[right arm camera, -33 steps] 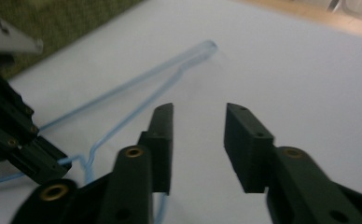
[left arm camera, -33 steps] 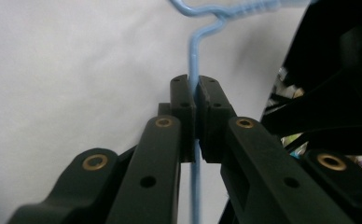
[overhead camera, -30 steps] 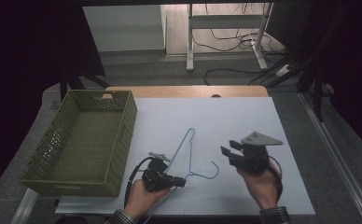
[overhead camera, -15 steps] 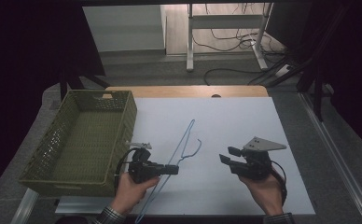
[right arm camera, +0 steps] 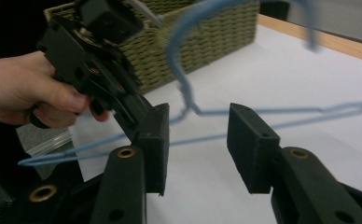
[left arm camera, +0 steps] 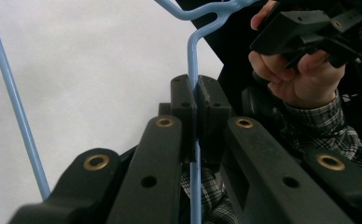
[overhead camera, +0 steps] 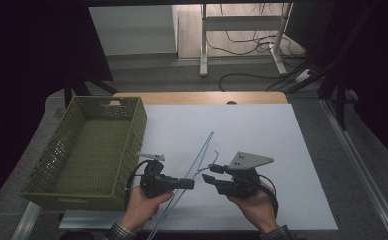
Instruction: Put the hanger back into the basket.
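Observation:
A light blue wire hanger (overhead camera: 201, 151) is held tilted above the white table sheet (overhead camera: 267, 130), with its hook toward the right. My left gripper (overhead camera: 191, 183) is shut on the hanger's neck; in the left gripper view the pads (left arm camera: 184, 95) pinch the thin wire (left arm camera: 192, 60) just below the hook. My right gripper (overhead camera: 209, 172) faces it from the right, jaw tips close to the left gripper's. Its jaws have just been closing but stand open (right arm camera: 198, 121); the hanger wire (right arm camera: 263, 112) crosses the gap beyond its pads, untouched.
A green woven basket (overhead camera: 132, 145) stands at the table's left, close beside the left hand; its wall (right arm camera: 207, 37) shows behind the left gripper (right arm camera: 100, 46). The wooden table edge (overhead camera: 197, 97) runs along the back. Desk legs and cables are on the floor beyond.
The hanger has turned from lying flat to tilted on edge. The right gripper has moved left toward the hanger's hook and the left gripper.

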{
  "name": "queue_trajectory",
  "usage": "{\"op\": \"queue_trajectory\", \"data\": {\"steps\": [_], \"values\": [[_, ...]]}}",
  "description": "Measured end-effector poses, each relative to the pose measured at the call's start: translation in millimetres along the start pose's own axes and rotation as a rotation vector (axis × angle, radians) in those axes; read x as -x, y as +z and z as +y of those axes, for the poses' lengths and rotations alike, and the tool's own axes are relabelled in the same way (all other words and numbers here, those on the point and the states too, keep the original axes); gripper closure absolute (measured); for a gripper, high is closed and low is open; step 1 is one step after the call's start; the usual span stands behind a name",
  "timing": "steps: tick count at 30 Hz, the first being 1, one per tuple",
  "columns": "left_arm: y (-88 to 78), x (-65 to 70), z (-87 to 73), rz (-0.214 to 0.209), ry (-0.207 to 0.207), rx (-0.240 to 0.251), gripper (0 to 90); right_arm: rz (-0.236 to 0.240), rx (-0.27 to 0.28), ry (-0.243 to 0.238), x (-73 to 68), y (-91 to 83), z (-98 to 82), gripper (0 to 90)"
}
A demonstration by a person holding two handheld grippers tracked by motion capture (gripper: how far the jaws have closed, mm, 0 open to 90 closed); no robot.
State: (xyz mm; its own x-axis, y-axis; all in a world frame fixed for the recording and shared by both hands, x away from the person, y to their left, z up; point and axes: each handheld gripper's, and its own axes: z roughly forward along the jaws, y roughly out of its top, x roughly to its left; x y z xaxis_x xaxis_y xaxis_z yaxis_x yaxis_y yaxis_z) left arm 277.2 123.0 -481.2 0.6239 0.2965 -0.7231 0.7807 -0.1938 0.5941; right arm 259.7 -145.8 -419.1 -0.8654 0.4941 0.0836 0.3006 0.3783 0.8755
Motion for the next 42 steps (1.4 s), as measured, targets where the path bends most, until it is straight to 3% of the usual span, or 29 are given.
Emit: {"op": "queue_trajectory", "data": {"steps": [1,4,6,8,10,12,13,14,15,16,17,18,19,20,21,22,23,27,28,34,40,42], "values": [[2.1,0.5,-0.6,-0.006,-0.004,-0.006,87.0,-0.012,0.004,-0.026,-3.3,4.5,0.7,66.0],[4.3,1.0,-1.1,-0.010,-0.004,-0.015,86.9,-0.026,0.028,-0.038,-4.9,6.6,0.7,71.8],[6.2,1.3,-1.3,-0.016,-0.011,-0.016,86.9,-0.026,0.039,-0.038,-5.0,7.4,0.7,82.7],[7.3,2.3,-1.1,0.003,0.001,-0.028,86.3,-0.058,0.033,-0.082,-9.7,8.8,0.1,84.7],[6.3,3.7,-0.5,0.007,0.022,-0.024,85.7,-0.066,0.037,-0.087,-11.0,8.2,0.0,84.8],[3.3,11.0,2.5,0.064,0.070,-0.036,79.2,-0.077,0.036,-0.078,-11.8,6.8,1.7,84.9],[1.3,15.8,4.2,0.099,0.098,-0.036,61.3,-0.088,0.028,-0.068,-11.4,6.4,3.2,84.9],[-1.2,20.8,5.9,0.132,0.125,-0.039,61.3,-0.104,0.018,-0.064,-11.0,6.0,4.6,84.9],[-4.0,26.0,7.2,0.168,0.156,-0.044,49.5,-0.134,-0.003,-0.058,-10.0,5.1,7.5,84.9],[-5.7,31.9,7.8,0.221,0.186,-0.048,49.5,-0.134,-0.003,-0.058,-10.0,5.1,7.5,84.9],[-6.6,37.8,8.2,0.276,0.215,-0.058,37.7,-0.159,-0.023,-0.044,-9.0,4.5,11.0,84.9],[-6.7,43.1,8.3,0.319,0.248,-0.069,37.7,-0.159,-0.023,-0.044,-9.0,4.5,11.0,84.9],[-3.9,52.5,8.0,0.393,0.304,-0.091,34.3,-0.177,-0.043,-0.020,-8.8,5.0,14.4,84.9],[-3.9,52.5,8.0,0.393,0.304,-0.091,33.2,-0.177,-0.043,-0.020,-8.8,5.0,14.4,84.9],[2.5,60.6,7.0,0.442,0.351,-0.118,33.7,-0.198,-0.063,-0.009,-9.4,6.5,17.1,84.9],[2.5,60.6,7.0,0.442,0.351,-0.118,36.0,-0.198,-0.063,-0.009,-9.4,6.5,17.1,84.9],[6.2,64.2,6.2,0.466,0.376,-0.136,39.1,-0.219,-0.085,-0.002,-10.9,9.2,18.8,84.9],[20.6,71.2,1.9,0.565,0.448,-0.202,49.9,-0.231,-0.106,0.018,-11.0,12.4,19.9,84.9],[25.0,71.1,0.0,0.598,0.463,-0.220,57.0,-0.239,-0.113,0.032,-11.4,13.6,20.6,84.9],[33.4,65.7,-2.4,0.619,0.440,-0.255,72.0,-0.238,-0.110,0.049,-10.5,12.9,22.3,84.8],[34.5,64.8,-2.3,0.650,0.417,-0.252,84.5,-0.247,-0.116,0.033,-14.1,14.5,23.3,84.8],[31.1,62.1,-1.7,0.640,0.395,-0.236,86.4,-0.257,-0.120,0.024,-16.0,15.1,23.6,84.7]]}}
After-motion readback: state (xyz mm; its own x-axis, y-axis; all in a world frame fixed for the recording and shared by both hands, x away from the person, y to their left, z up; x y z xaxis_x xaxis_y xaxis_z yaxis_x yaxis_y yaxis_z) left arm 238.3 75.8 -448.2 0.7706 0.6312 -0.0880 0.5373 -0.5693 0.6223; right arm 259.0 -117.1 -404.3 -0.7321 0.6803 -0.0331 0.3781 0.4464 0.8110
